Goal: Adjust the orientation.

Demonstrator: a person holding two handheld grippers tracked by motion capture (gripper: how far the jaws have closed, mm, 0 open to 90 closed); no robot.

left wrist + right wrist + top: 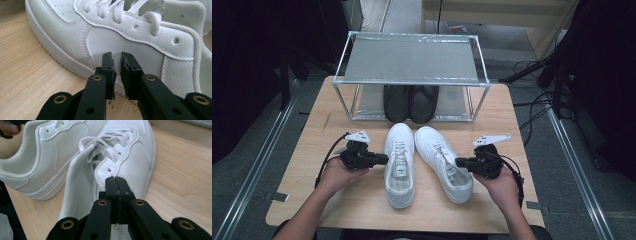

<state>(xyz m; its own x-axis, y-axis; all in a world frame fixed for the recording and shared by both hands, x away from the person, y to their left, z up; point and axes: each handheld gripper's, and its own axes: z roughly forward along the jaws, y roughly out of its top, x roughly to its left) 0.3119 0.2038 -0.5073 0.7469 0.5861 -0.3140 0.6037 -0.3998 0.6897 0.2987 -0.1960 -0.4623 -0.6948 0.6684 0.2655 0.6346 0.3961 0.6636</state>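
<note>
Two white lace-up sneakers lie side by side on the wooden table [357, 202], toes toward the rack. My left gripper [384, 159] points at the outer side of the left sneaker [400, 172]. In the left gripper view its jaws [117, 55] stand a narrow gap apart with nothing between them, just short of the sneaker's side panel [150, 47]. My right gripper [458, 162] meets the right sneaker [439, 152] at its opening. In the right gripper view its jaws [115, 178] are pressed together against the collar edge by the eyelets [117, 162], beside the pulled-out tongue [77, 182].
A metal-framed rack [412, 60] stands at the table's far edge, with a pair of black shoes [411, 102] under its shelf. Bare wood lies to the left, to the right and in front of the sneakers. Dark stands and cables flank the table on the floor.
</note>
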